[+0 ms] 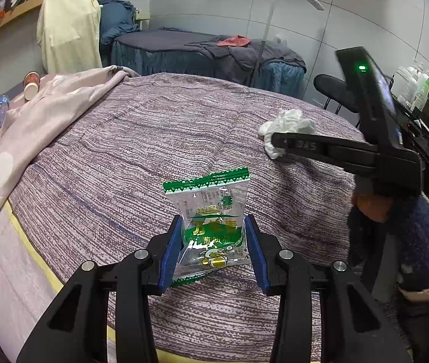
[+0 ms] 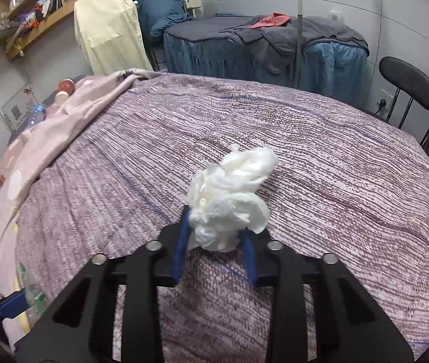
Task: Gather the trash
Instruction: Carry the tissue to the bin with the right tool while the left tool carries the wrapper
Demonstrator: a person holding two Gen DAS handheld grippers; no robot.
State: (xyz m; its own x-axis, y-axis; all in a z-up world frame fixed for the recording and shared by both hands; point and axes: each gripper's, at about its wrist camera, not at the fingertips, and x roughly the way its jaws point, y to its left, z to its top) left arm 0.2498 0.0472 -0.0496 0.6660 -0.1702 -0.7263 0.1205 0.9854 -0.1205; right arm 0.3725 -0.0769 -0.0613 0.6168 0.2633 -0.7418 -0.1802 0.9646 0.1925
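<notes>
Left tool (image 1: 212, 243) clamping wrapper (image 1: 211, 227).

The crumpled tissue (image 2: 229, 196) hides the tips of the right tongs (image 2: 216, 239). Far left of the left tongs (image 1: 212, 251), the paper cup (image 1: 31, 84) shows print too small to read. Bottles (image 1: 417, 87) far right sit partly hidden behind the right tool.

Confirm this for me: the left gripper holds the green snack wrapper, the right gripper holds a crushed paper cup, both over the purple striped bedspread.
One thing is wrong. The right gripper holds a crumpled white tissue, not a paper cup, as the right wrist view shows. The rest stands: the left gripper holds the green snack wrapper, both over the purple striped bedspread.
</notes>
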